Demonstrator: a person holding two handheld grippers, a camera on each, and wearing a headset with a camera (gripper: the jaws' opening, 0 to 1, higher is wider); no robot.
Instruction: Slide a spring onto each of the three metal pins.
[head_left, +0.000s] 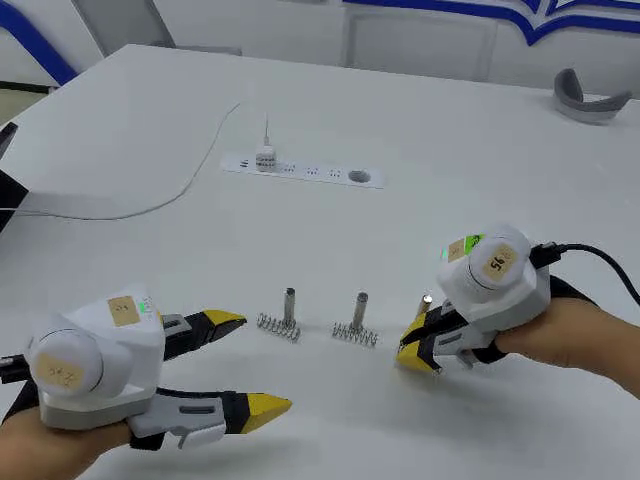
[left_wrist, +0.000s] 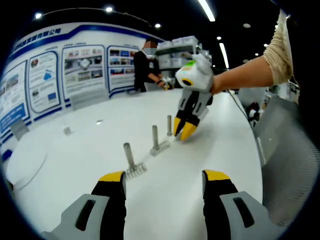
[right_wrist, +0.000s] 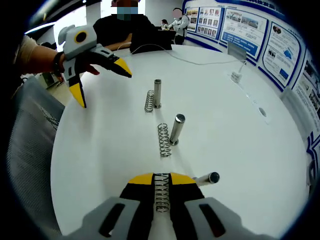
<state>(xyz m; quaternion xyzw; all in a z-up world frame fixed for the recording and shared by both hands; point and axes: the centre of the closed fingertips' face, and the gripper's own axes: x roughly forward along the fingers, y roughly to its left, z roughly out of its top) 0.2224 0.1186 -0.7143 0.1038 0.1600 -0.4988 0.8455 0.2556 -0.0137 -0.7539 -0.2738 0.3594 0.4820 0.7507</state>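
The right gripper (right_wrist: 161, 179) is clenching on a spring (right_wrist: 161, 194), its jaws pinching the coils from both sides. The spring's long axis is running straight forward along the jaws, and its front end is poking out just past the yellow tips. Just to the right of those tips, the nearest pin (right_wrist: 207, 178) is standing on the white table (right_wrist: 240, 150), close to the spring but apart from it.

The coming move seems to be hanging on this mismatch. The spring is lying along the jaws while the pin is standing upright, so the coil's open end is needing a carry sideways over the pin's top and a turn into line with the pin.

Farther ahead of the jaws, the middle pin (right_wrist: 176, 129) is standing bare with a second spring (right_wrist: 163, 140) lying at its foot. Beyond that, the far pin (right_wrist: 157, 92) is standing with a third spring (right_wrist: 149, 101) lying beside it.

Past the far pin, the left gripper (right_wrist: 102, 80) is hanging released, jaws spread wide and gripping nothing. The right gripper is being by far the nearer one to the pin in question.
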